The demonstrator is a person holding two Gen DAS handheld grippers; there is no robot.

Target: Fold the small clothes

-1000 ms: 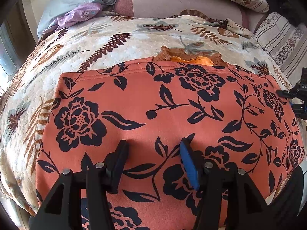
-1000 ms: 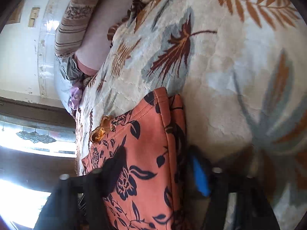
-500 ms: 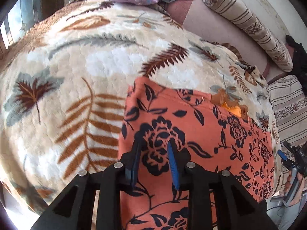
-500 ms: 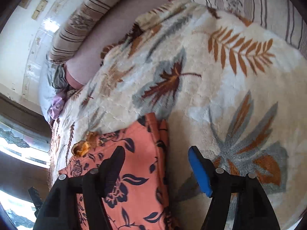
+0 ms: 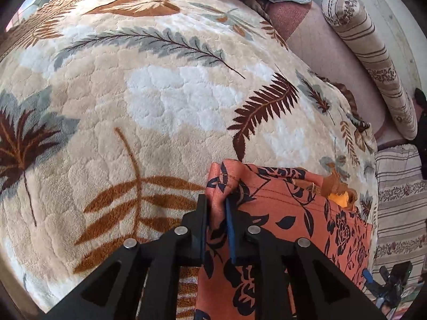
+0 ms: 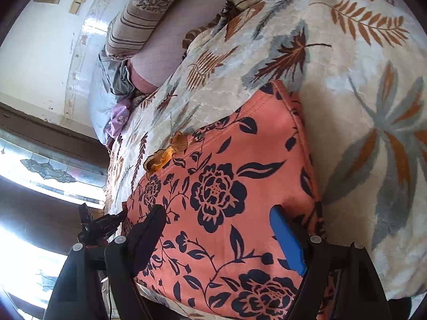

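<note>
Coral-orange fabric with a dark navy flower print, the small garment (image 5: 288, 213), lies spread on the leaf-patterned blanket (image 5: 133, 106) that covers the bed, toward the bed's near edge. A second ago the left gripper (image 5: 216, 213) hung over the middle of the cloth with its fingers spread; now it sits at the garment's far left corner, where the stitched hem turns. Its fingers are closing, and a bunched ridge of the hem stands up between them, so they already pinch the cloth. In the right wrist view that same gripper shows as a small dark shape at the left corner.

The right gripper (image 6: 218, 237) has done the opposite. A second ago its fingers were nearly together at the garment's right edge; now they are opening, spread wide above the flat print, with nothing between them and the blue pad (image 6: 287, 242) clear of the cloth. The right edge (image 6: 299, 133) lies doubled and flat on the blanket.

I read this as a handover between steps: the right side looks set down and released, and the left corner is being taken up for the next fold, probably across toward the right. An orange frill (image 6: 165, 153) pokes out along the far hem and may need tucking. The pinch is close to the very corner, so a slip there is the main risk.
</note>
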